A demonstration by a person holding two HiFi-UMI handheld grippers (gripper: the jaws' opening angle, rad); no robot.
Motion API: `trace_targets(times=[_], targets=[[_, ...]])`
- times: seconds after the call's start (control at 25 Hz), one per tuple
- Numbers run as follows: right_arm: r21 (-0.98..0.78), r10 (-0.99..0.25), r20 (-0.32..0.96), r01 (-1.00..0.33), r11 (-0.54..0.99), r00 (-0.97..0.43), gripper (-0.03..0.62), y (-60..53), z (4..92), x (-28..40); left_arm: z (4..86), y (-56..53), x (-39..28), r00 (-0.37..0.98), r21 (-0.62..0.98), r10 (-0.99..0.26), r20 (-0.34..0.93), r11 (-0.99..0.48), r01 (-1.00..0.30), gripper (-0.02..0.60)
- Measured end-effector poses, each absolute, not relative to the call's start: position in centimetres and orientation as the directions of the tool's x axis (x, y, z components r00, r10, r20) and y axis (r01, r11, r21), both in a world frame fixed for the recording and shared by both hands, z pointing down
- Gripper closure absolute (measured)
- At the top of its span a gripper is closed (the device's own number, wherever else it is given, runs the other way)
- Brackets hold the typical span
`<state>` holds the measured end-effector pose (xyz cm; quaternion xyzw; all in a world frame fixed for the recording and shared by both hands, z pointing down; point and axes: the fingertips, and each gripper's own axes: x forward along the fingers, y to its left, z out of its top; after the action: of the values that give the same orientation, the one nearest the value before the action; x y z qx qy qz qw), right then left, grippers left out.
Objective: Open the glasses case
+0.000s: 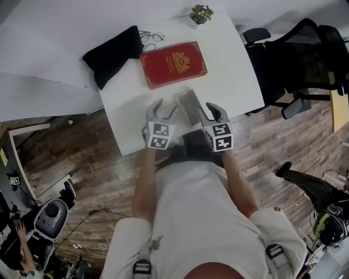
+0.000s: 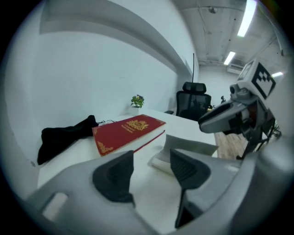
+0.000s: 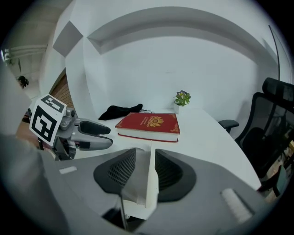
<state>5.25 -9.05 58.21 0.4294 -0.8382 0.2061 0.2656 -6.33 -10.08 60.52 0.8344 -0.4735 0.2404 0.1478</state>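
Pale grey hinged glasses case (image 1: 188, 103) near front edge of white table (image 1: 240, 71), lid raised, between both tools. Right tool (image 3: 145, 167) spread a little, thin lid panel standing between pads, apparently not clamped. Left tool (image 2: 151, 163) spread, empty, just beside case.

Risks: unsupported lid dropping shut; unheld base nudged toward table edge.

Beyond: red hardback book with gold crest (image 1: 173, 64) close behind case, possibly limiting lid swing. Black cloth pouch (image 1: 112, 54), wire spectacles (image 1: 151, 37), small potted plant (image 1: 201, 13) well apart.
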Motion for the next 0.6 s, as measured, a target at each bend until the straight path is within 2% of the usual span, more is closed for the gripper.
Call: trace_targets(times=[0.12, 0.32, 0.6], targets=[[-0.100, -0.633, 0.594, -0.827, 0.553, -0.496, 0.448, -9.0, 57.0, 5.1, 58.6, -9.6, -6.5, 0.431, 0.017, -0.736, 0.522, -0.496, -0.868, 0.336], [-0.070, -0.662, 0.557, -0.823, 0.564, -0.501, 0.378, -8.2, 55.2, 5.0, 55.8, -8.7, -6.6, 0.432, 0.000, -0.768, 0.472, -0.490, -0.871, 0.337], [-0.025, -0.677, 0.543, -0.816, 0.578, -0.496, 0.376, -6.6, 53.9, 4.9, 53.3, -6.8, -6.6, 0.438, -0.018, -0.794, 0.423, -0.490, -0.871, 0.339]])
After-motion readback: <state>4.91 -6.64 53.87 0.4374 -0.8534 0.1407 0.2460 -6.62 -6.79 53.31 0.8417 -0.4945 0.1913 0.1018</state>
